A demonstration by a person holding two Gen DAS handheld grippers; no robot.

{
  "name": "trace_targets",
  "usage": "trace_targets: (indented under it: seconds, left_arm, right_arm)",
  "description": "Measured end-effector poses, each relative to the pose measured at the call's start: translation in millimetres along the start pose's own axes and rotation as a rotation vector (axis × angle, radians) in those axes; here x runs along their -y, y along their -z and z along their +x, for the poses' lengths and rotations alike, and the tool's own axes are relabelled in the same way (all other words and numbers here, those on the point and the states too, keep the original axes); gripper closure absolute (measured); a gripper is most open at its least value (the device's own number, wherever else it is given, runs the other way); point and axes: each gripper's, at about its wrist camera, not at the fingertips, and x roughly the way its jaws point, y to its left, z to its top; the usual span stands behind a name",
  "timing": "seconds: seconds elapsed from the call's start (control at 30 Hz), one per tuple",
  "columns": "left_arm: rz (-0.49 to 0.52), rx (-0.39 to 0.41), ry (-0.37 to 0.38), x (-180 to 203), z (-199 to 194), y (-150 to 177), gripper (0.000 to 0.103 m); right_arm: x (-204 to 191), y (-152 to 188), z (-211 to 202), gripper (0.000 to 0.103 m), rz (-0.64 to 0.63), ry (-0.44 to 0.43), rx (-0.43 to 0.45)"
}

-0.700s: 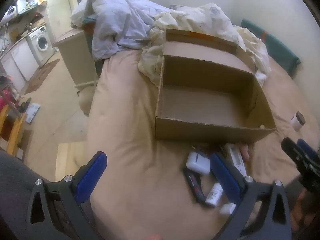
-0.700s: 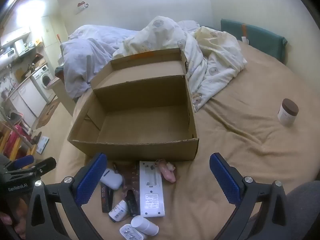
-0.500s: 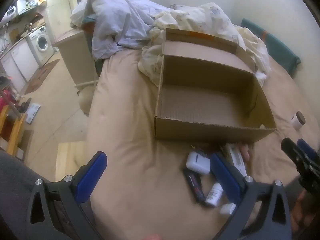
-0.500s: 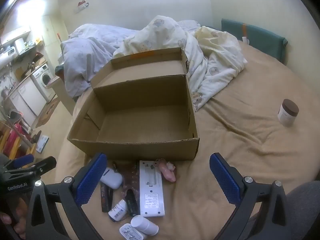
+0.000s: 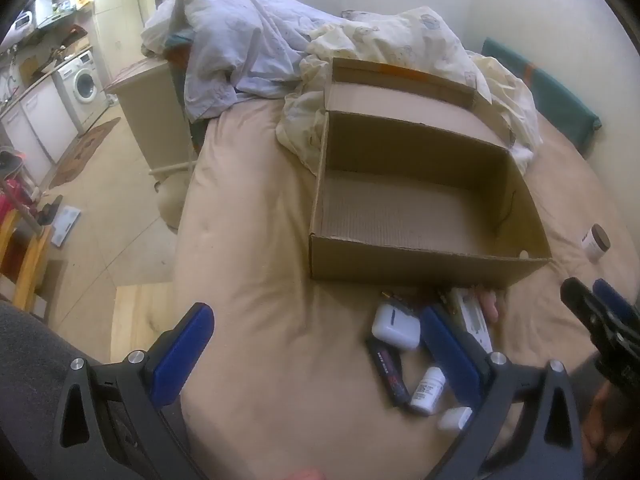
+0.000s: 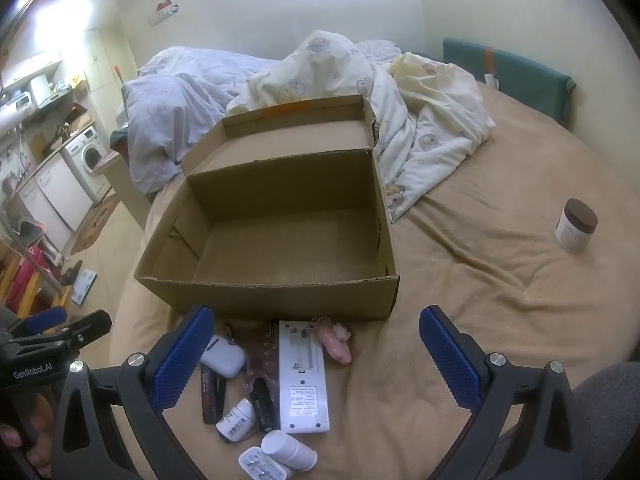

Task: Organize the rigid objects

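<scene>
Two grippers are mine, the left gripper [image 5: 316, 344] and the right gripper [image 6: 320, 352], both spread wide and holding nothing. The brown cardboard box [image 6: 272, 296] sits empty on the soft tan blanket [image 6: 480, 300]. Just before it lie a flat white remote [image 6: 303, 380], a smooth rounded case [image 6: 224, 356] and small bottles [image 6: 236, 424].

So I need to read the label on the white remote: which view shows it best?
The right wrist view: the white remote lies whole in front of the cardboard box, label side up. In the left wrist view the left gripper's finger hides most of the remote.
</scene>
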Motion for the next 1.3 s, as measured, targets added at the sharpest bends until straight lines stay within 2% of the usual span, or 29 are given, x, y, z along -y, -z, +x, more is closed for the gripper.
trace_targets:
  seconds: [1.3]
  left_arm:
    - [-0.008, -0.007, -0.006, -3.1, -5.7, 2.1, 0.0]
  right_arm:
    - [-5.4, 0.3, -0.3, 0.0, -0.019, 0.009, 0.006]
